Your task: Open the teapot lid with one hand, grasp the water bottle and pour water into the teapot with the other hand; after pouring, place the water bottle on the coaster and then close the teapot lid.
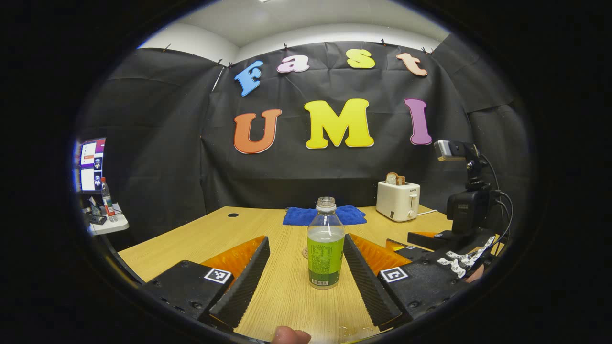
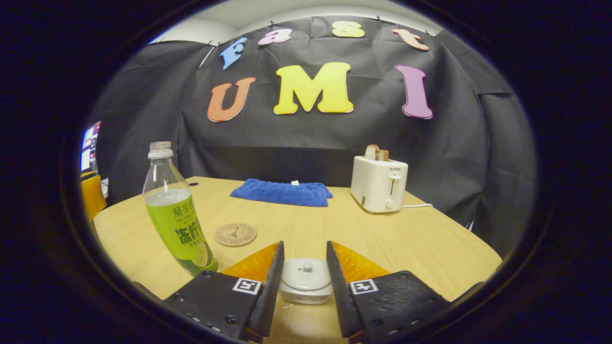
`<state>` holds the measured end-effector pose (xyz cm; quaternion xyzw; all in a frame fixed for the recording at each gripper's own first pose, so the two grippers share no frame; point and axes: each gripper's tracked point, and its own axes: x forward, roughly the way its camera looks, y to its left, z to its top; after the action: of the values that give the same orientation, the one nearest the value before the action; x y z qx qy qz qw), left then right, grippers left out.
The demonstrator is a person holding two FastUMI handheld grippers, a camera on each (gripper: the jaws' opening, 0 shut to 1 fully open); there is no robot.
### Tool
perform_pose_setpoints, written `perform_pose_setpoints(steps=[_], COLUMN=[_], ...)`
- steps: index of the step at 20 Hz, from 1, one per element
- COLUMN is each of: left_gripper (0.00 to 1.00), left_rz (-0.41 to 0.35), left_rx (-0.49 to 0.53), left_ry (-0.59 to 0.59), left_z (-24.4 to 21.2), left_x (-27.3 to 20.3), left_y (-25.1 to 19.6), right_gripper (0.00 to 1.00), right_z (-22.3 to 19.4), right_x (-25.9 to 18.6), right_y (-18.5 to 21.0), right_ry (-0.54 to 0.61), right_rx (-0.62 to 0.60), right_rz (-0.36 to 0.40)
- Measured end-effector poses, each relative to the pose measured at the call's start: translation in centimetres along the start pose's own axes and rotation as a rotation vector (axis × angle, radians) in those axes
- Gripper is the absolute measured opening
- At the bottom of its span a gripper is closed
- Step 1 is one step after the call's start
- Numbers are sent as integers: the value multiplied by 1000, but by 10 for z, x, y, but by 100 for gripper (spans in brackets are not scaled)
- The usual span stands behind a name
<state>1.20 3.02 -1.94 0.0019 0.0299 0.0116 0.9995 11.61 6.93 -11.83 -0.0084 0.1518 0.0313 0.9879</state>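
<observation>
An uncapped clear water bottle (image 1: pixel 325 243) with a green label stands upright on the wooden table (image 1: pixel 282 296). It sits between the spread fingers of my left gripper (image 1: pixel 306 238), with a gap on each side. A round coaster (image 2: pixel 235 234) lies to the right of the bottle (image 2: pixel 177 215) in the right gripper view. A small white teapot (image 2: pixel 306 283) with its lid (image 2: pixel 307 267) on sits between the fingers of my right gripper (image 2: pixel 304 246). That gripper is open and the lid knob is untouched. The right gripper (image 1: pixel 430 260) also appears at the right in the left gripper view.
A folded blue towel (image 2: pixel 282 192) lies at the back of the table. A white toaster (image 2: pixel 379 184) holding bread stands at the back right, its cord trailing right. A side table (image 1: pixel 107 224) with a bottle and a monitor stands beyond the table's left edge.
</observation>
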Motion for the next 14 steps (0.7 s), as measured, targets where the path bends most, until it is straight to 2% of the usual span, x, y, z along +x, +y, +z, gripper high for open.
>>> perform_pose_setpoints(steps=[1,2,4,7,8,10,14], left_gripper=[97,97,97,97,97,97,97], left_rz=[1,3,4,3,2,-2,-16], left_rx=[0,0,-6,-1,1,4,-8], left_ry=[2,2,2,7,8,8,15], left_z=[0,0,-1,-2,-3,-3,-6], left_x=[0,1,0,1,1,0,2], left_y=[0,2,2,2,2,0,-3], right_gripper=[52,35,24,23,24,2,0], right_z=[-3,-3,-6,-7,1,-7,-4], right_x=[3,2,3,3,0,3,3], right_y=[-1,-1,0,2,-2,-4,-1], right_ry=[6,14,24,25,16,17,19], right_rx=[0,4,18,9,6,15,11], right_rz=[-11,-9,-5,-3,-24,-9,8])
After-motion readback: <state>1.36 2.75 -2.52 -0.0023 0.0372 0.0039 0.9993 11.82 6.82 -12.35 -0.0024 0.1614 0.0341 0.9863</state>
